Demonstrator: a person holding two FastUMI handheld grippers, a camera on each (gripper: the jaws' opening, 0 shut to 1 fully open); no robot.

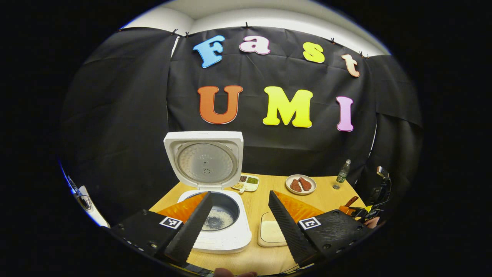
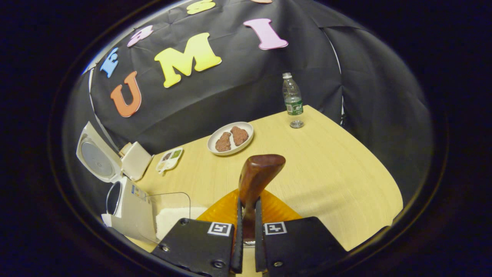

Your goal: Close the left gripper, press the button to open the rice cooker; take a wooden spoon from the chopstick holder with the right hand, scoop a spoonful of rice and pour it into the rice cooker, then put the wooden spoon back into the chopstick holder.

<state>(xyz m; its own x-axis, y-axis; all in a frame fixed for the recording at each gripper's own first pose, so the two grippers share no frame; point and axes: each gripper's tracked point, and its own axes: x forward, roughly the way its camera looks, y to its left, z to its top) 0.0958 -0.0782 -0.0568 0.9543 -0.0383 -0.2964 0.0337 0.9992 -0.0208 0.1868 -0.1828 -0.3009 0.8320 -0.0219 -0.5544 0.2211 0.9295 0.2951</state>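
Rice cooker [image 1: 213, 215] open, lid upright; I hold the wooden spoon [image 2: 256, 181] in the right gripper [image 2: 246, 219].

Spoon: one, dark brown, glossy, its handle clamped between the closed right jaws, broad end rising beyond the fingertips. Left gripper [image 1: 240, 223] jaws stand wide apart, gripping nothing; the cooker's pot, holding some rice, lies just behind the left finger, one rice tray [image 1: 271, 232] between the jaws. One cooker, one plate [image 2: 230, 138], one bottle [image 2: 292, 98].

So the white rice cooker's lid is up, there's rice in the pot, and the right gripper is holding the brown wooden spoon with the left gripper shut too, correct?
Not quite. The left gripper is open: the left gripper view shows its fingers spread wide apart. The rest holds: the white rice cooker has its lid up with rice in the pot, and the right gripper is shut on the brown wooden spoon, as the right gripper view shows.
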